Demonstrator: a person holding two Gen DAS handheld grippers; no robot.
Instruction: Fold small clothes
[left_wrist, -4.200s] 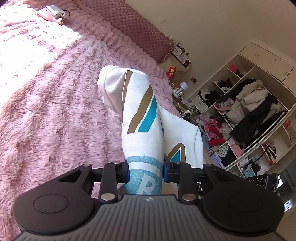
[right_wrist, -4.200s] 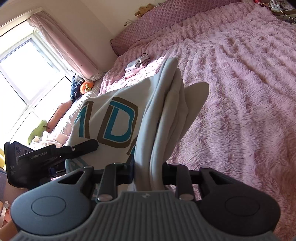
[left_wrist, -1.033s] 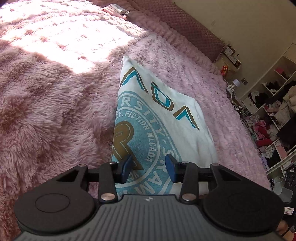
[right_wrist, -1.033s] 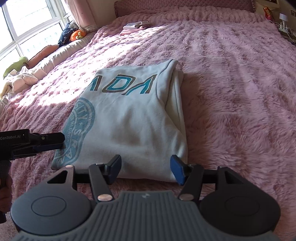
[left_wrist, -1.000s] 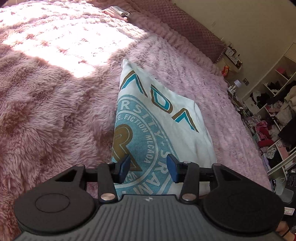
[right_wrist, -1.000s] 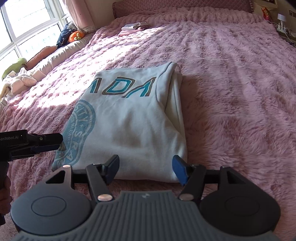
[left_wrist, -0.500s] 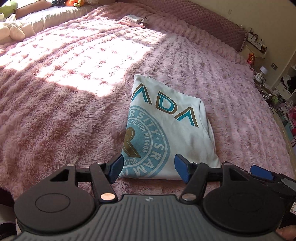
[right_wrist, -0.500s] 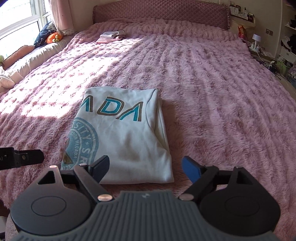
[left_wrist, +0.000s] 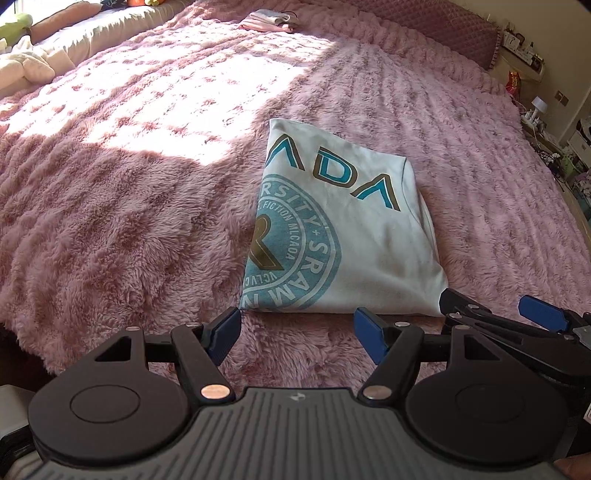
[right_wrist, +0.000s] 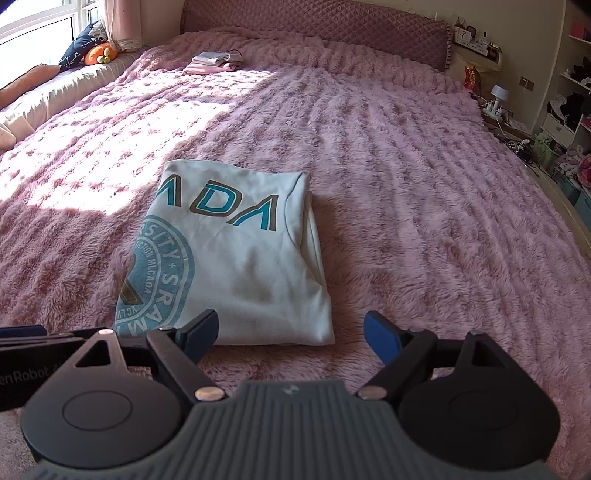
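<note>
Two black hand-held grippers, left (left_wrist: 295, 330) and right (right_wrist: 290, 332), gape wide, empty; folded white printed sweatshirt (right_wrist: 236, 254) lies flat at twelve o'clock on fluffy pink bedspread (right_wrist: 424, 206) (fold apparently finished).

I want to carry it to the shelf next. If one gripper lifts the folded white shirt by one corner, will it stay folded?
Probably not. The folded shirt is soft cloth with loose layers showing along its right edge, so it would likely droop and unfold. It should be light. The fluffy pink blanket would probably drag at it if pushed.
</note>
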